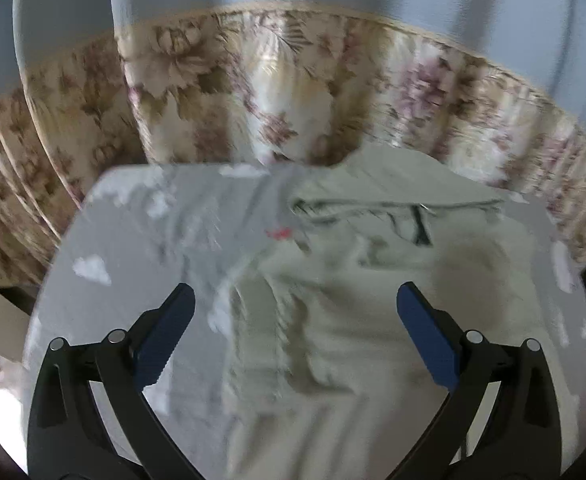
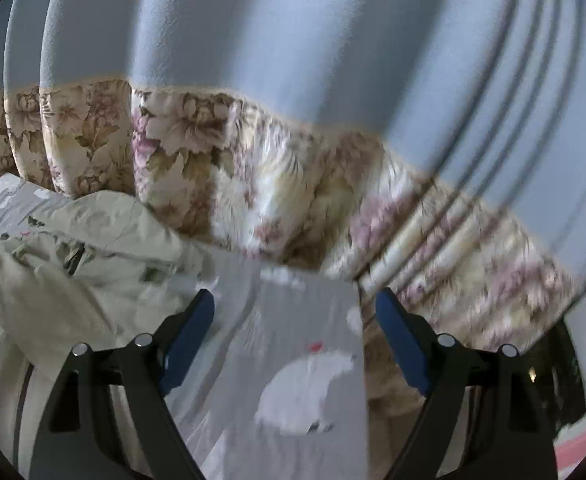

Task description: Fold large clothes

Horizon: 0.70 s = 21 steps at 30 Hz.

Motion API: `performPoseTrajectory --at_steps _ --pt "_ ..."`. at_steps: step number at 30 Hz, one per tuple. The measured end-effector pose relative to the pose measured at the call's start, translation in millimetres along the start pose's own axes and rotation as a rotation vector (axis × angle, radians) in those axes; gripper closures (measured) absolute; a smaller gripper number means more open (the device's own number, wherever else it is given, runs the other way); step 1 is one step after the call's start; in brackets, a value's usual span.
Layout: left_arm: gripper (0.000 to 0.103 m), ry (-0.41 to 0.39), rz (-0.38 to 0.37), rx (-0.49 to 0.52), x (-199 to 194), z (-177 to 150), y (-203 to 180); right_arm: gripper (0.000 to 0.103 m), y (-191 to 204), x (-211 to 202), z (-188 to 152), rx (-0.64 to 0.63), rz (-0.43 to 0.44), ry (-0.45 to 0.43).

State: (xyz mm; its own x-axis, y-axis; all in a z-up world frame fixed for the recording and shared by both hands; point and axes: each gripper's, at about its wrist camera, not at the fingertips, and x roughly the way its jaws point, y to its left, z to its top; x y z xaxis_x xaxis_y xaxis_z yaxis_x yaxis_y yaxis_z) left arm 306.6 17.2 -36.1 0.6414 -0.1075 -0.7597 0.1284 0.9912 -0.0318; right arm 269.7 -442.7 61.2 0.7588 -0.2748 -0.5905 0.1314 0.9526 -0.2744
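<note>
Both tongs released, nothing between pads: my left gripper (image 1: 295, 330) above jacket (image 1: 373, 300), my right gripper (image 2: 295, 332) over bare sheet (image 2: 305, 320). Jacket lies rumpled on bed, left of right tongs. Risk as I judge: pinching sheet with jacket, dragging bedding; single-layer grab leaves fold crooked. Curtain (image 1: 253, 92) close behind bed edge; reaching far could snag it. Frames blurred.
</note>
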Motion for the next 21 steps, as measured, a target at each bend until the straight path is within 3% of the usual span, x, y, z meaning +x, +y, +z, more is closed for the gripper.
performPoseTrajectory --at_steps 3,5,8,13,14,21 --pt "0.003 0.013 0.049 0.040 19.7 16.7 2.1 0.020 4.7 30.8 18.9 -0.016 0.054 0.028" --pt "0.003 0.013 0.071 0.076 32.8 25.8 3.7 0.020 19.6 50.3 18.1 -0.025 0.080 0.047" --pt "0.003 0.002 0.104 0.123 53.9 39.7 3.8 0.020 42.7 81.9 9.1 0.006 0.191 0.070" --pt "0.008 0.061 0.057 0.160 96.4 58.9 -1.0 0.020 85.7 124.9 -3.0 0.031 0.330 0.124" --pt "0.013 0.079 0.040 0.168 107.4 62.3 -2.3 0.020 94.3 130.9 -3.2 0.015 0.325 0.138" --pt "0.020 0.173 -0.065 0.171 155.7 70.3 -5.9 0.021 120.3 166.5 -3.2 -0.030 0.353 0.197"
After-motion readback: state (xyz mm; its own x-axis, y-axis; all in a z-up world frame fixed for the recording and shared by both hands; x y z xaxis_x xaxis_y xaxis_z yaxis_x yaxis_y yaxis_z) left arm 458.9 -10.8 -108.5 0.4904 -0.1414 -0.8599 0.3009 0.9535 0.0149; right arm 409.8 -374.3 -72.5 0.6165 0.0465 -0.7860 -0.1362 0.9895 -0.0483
